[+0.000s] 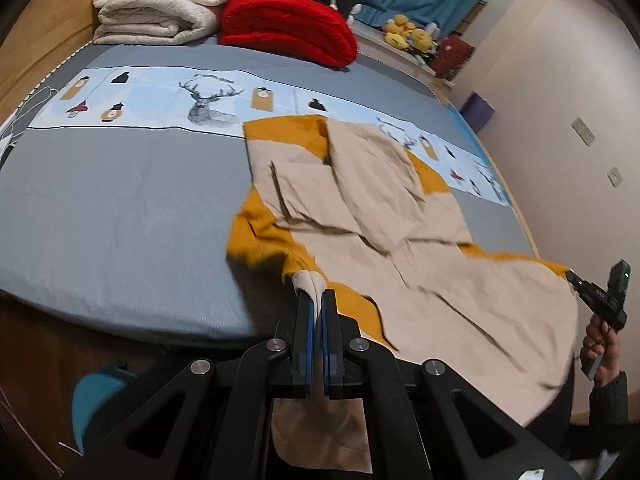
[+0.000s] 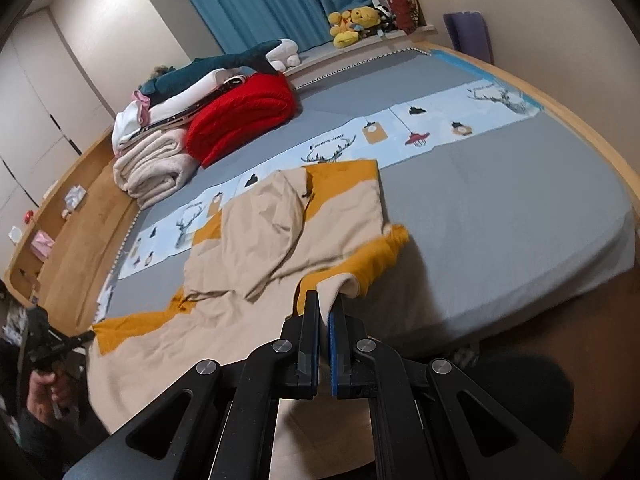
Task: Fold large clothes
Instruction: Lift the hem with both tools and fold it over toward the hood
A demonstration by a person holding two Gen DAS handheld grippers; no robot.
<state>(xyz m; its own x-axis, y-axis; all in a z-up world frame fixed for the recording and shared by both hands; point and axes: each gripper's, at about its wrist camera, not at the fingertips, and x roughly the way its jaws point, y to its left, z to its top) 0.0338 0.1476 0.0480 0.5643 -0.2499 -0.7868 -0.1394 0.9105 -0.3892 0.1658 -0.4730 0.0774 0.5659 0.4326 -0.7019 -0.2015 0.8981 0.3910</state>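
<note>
A large beige and mustard-yellow garment (image 1: 400,220) lies spread on the grey bed, its near part hanging over the front edge. My left gripper (image 1: 317,294) is shut on a beige edge of the garment at its left side. In its view a second gripper (image 1: 576,280) at the far right pinches the garment's mustard corner. My right gripper (image 2: 326,300) is shut on a beige edge of the same garment (image 2: 260,232). In its view another gripper (image 2: 86,336) at the far left grips a mustard corner. The cloth is lifted slightly at both gripped points.
A folded red blanket (image 1: 288,28) and folded cream blankets (image 1: 160,4) are stacked at the bed's far side. A printed light-blue strip (image 1: 160,100) crosses the grey sheet (image 1: 120,208). Plush toys (image 2: 356,24) sit on the windowsill. Wooden bed frame (image 2: 592,152) rims the mattress.
</note>
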